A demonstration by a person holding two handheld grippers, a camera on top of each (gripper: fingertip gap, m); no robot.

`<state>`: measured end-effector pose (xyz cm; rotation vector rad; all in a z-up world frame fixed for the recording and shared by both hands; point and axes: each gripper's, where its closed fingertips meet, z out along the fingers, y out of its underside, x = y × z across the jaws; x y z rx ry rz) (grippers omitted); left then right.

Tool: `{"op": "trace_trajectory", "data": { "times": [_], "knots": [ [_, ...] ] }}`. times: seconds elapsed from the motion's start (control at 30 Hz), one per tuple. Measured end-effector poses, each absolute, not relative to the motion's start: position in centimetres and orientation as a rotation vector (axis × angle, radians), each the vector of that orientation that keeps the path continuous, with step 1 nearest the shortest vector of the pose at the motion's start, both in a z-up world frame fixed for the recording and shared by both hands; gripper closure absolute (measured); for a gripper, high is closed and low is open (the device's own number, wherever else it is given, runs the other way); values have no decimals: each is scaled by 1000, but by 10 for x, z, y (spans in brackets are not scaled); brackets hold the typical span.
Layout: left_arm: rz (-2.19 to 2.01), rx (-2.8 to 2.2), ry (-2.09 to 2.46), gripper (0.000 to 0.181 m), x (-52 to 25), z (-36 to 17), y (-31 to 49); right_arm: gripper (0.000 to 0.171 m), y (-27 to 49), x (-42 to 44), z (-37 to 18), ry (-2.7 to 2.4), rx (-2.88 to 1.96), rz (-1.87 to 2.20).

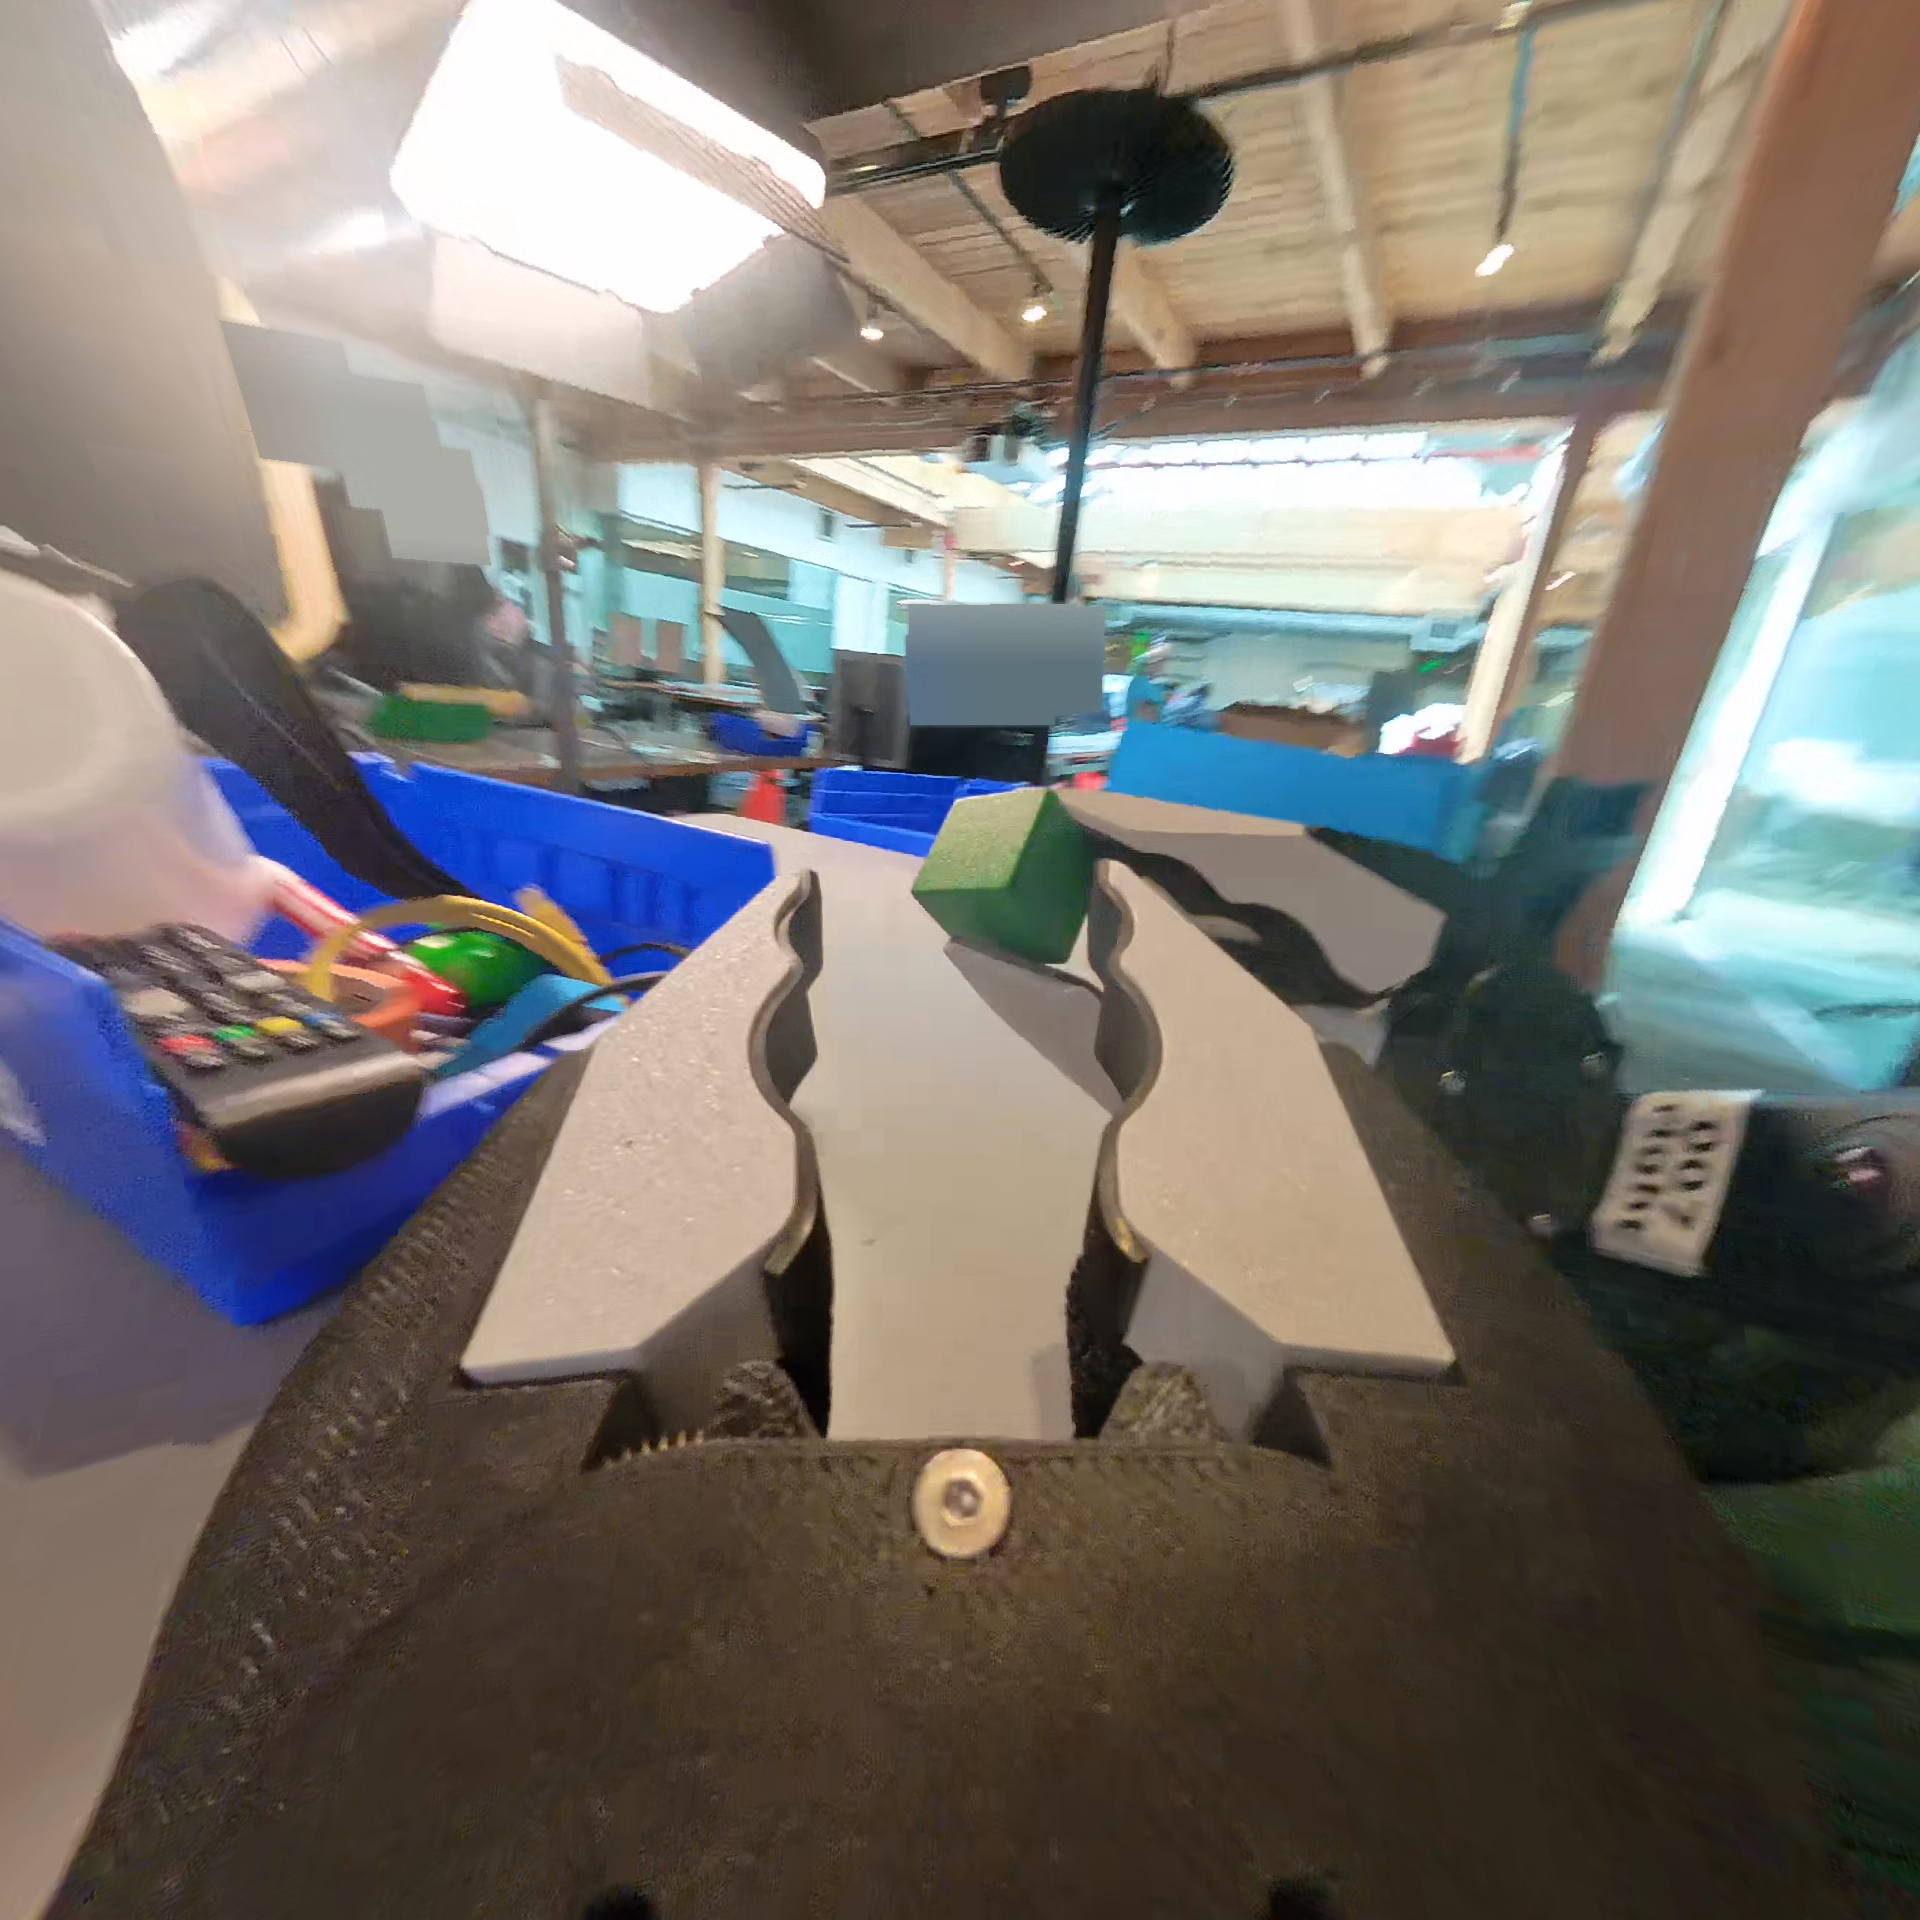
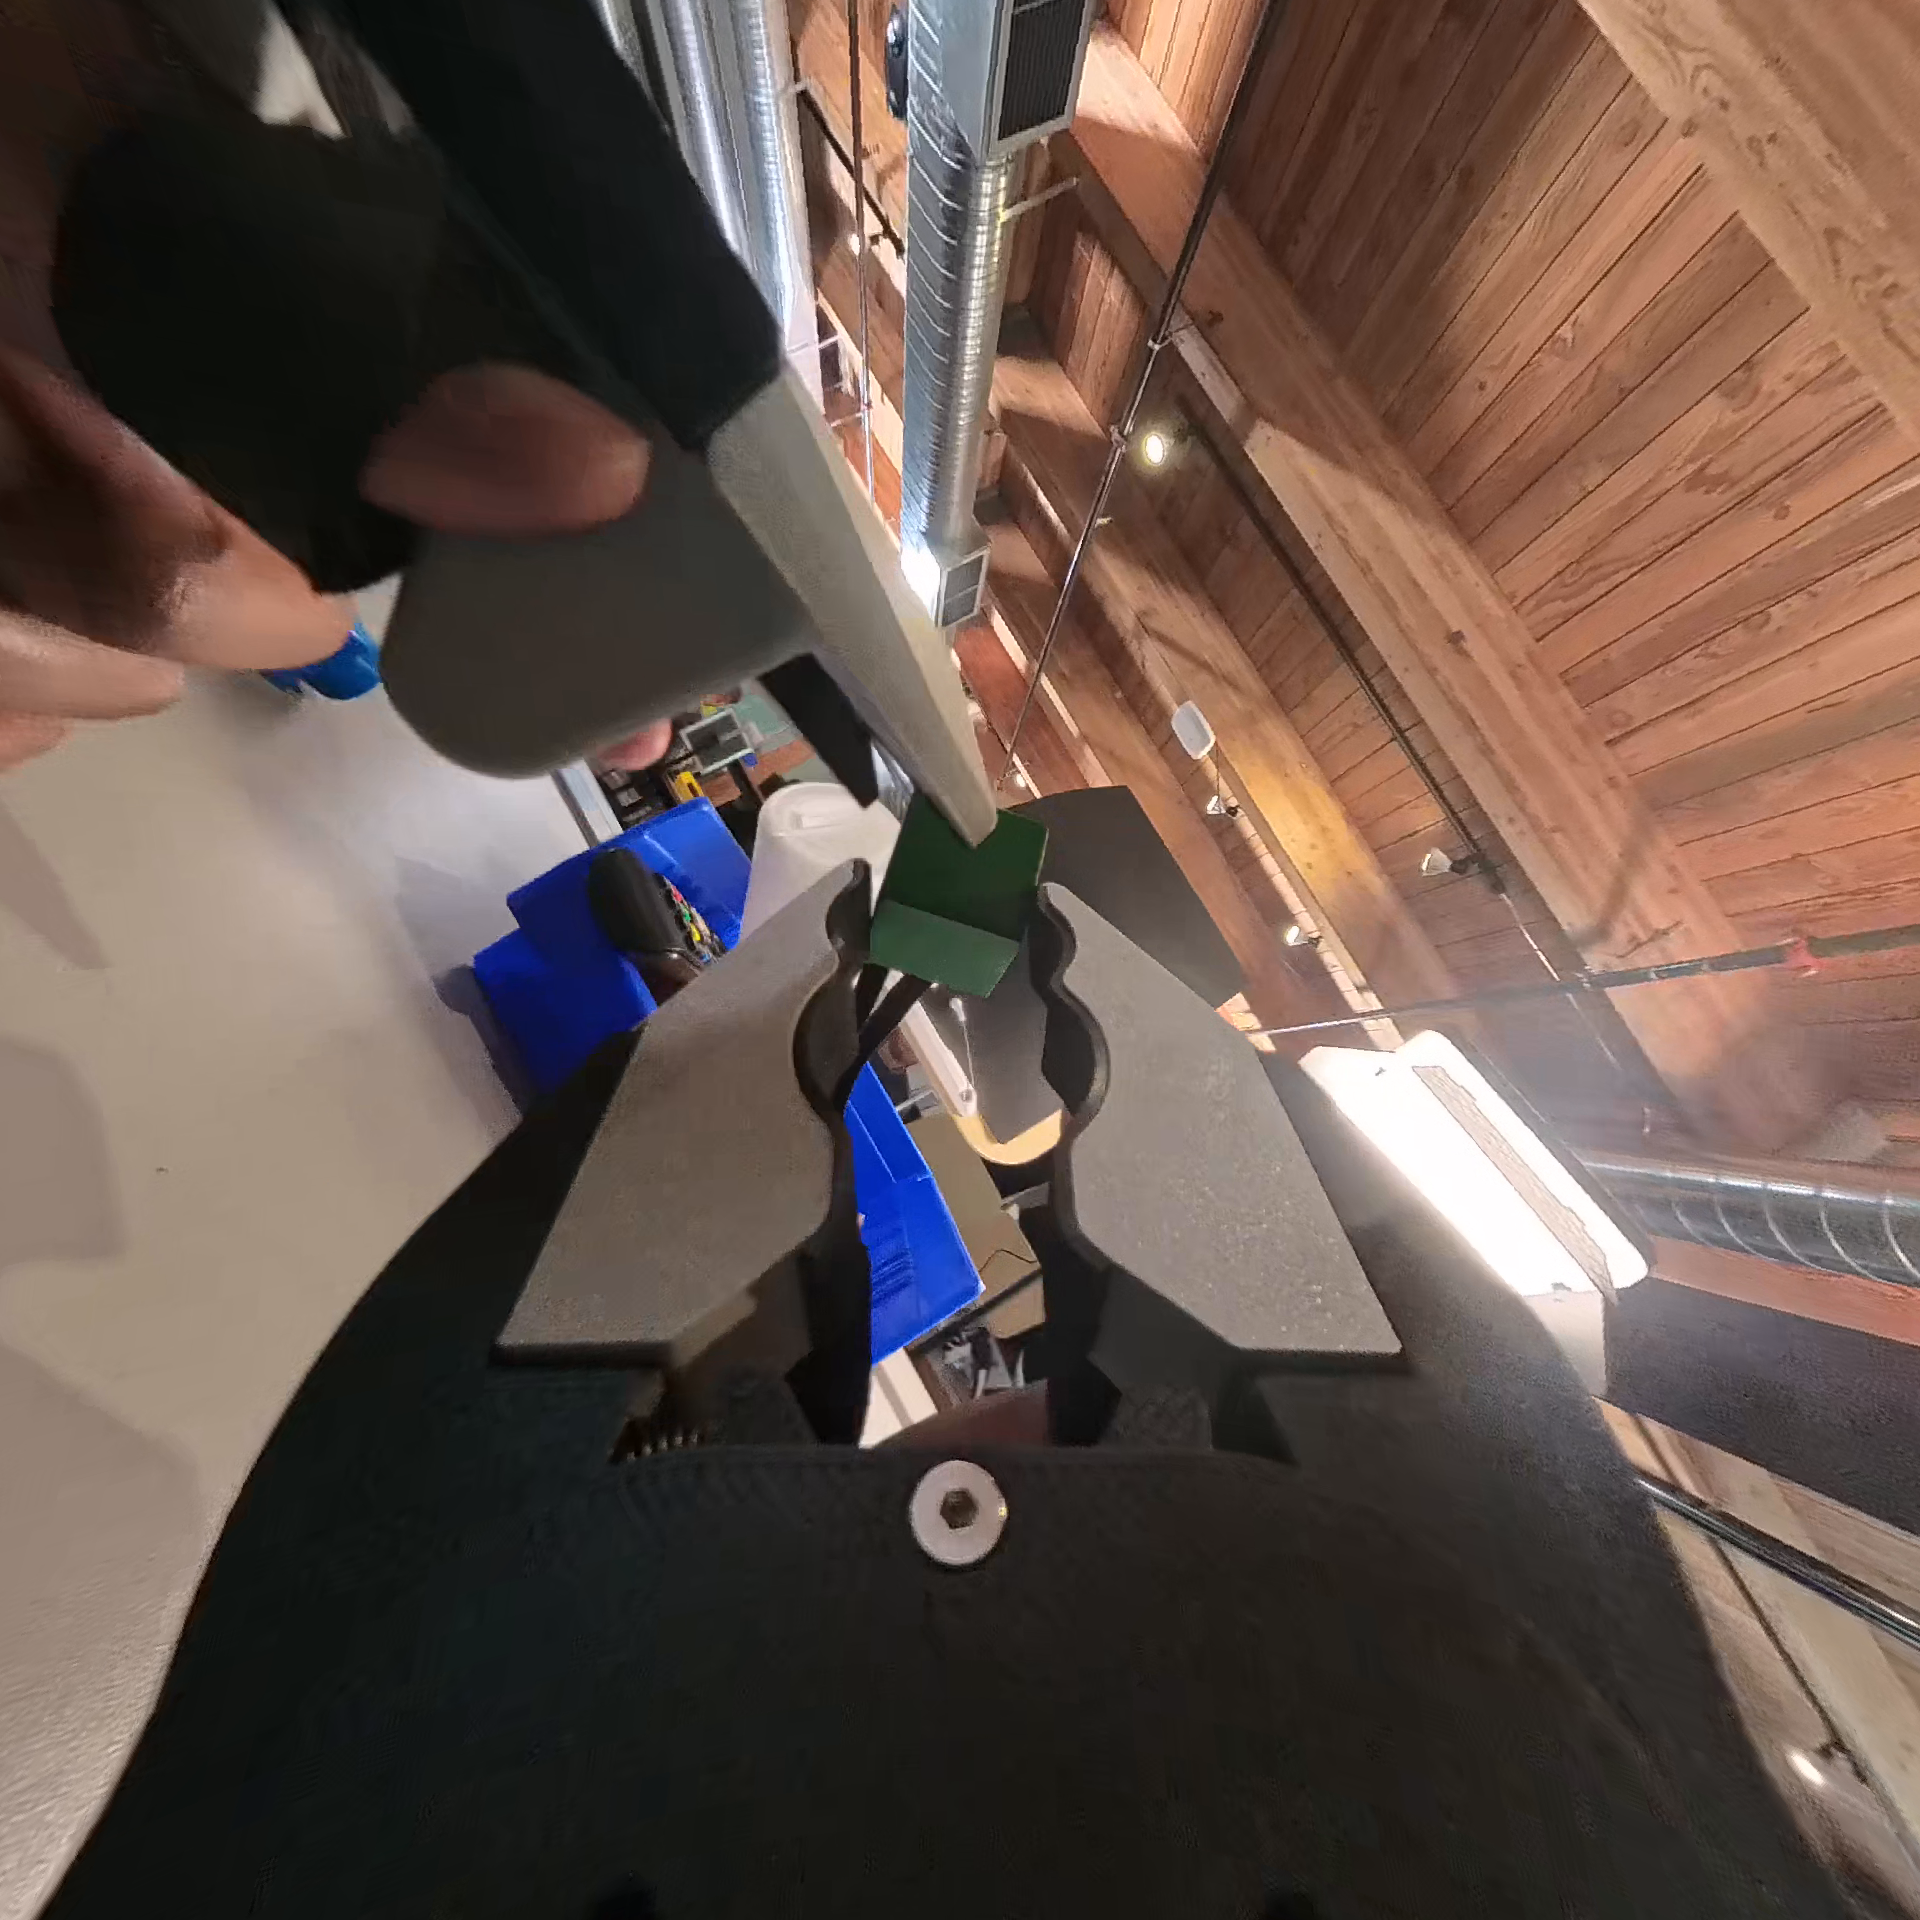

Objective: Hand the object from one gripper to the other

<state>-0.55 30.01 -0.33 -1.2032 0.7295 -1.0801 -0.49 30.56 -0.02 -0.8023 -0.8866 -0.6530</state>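
The green block (image 2: 954,902) is pinched at the right gripper (image 2: 951,894) fingertips; the left gripper (image 1: 951,894) is spread, block beside its right fingertip.

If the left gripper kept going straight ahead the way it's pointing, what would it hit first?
Most likely the green block, just off its right fingertip and held by the right gripper. Depth is unclear, so this is a judgement.

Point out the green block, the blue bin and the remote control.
green block (image 1: 997,883): left wrist view, its front face.
blue bin (image 1: 561,836): left wrist view, its far wall.
remote control (image 1: 260,1039): left wrist view, its keypad.
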Motion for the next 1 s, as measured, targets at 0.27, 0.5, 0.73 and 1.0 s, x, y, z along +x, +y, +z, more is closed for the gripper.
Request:
{"op": "trace_trajectory", "data": {
  "times": [0.27,0.5,0.73,1.0],
  "knots": [
    [-654,-1099,883,137,6,-12,291,141,308,-8,-7,-925,-795,-705],
    [-635,-1150,893,148,6,-20,298,142,301,-17,-9,-961,-753,-682],
    [-861,-1175,825,151,0,-12,296,142,296,-16,-3,-929,-746,-612],
    [-1387,-1122,680,151,-10,10,285,142,293,-7,9,-831,-843,-332]
  ]
}}
